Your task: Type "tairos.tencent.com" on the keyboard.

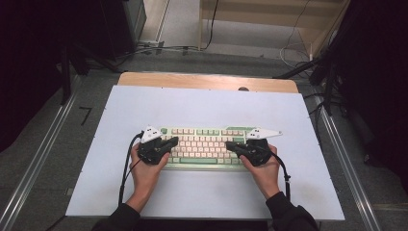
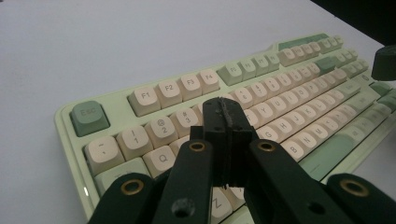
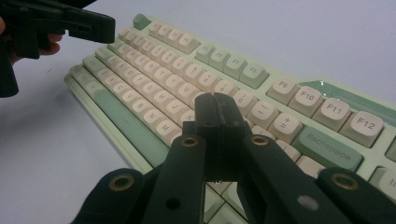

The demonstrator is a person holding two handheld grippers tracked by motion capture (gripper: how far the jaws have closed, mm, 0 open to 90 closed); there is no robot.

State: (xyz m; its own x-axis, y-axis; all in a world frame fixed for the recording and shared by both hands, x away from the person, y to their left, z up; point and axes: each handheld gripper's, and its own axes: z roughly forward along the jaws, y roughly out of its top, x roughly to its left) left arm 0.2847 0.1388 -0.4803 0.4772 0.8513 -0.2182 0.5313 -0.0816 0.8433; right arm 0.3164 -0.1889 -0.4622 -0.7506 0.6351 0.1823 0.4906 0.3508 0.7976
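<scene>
Keyboard, pale green case with cream keys, lay near the middle of the white mat, long side running across the table. Broad bare mat lay beyond its far edge and on both flanks; a narrower strip remained on the near side, where the forearms came in.

Left gripper sat over the keyboard's left end, jaws pressed fully together, nothing between them; in the left gripper view the tips hung above the number and Q rows.

Right gripper sat over the right end, likewise closed and empty, its tips above the keys left of Backspace.

Wooden table edge showed past the mat.
</scene>
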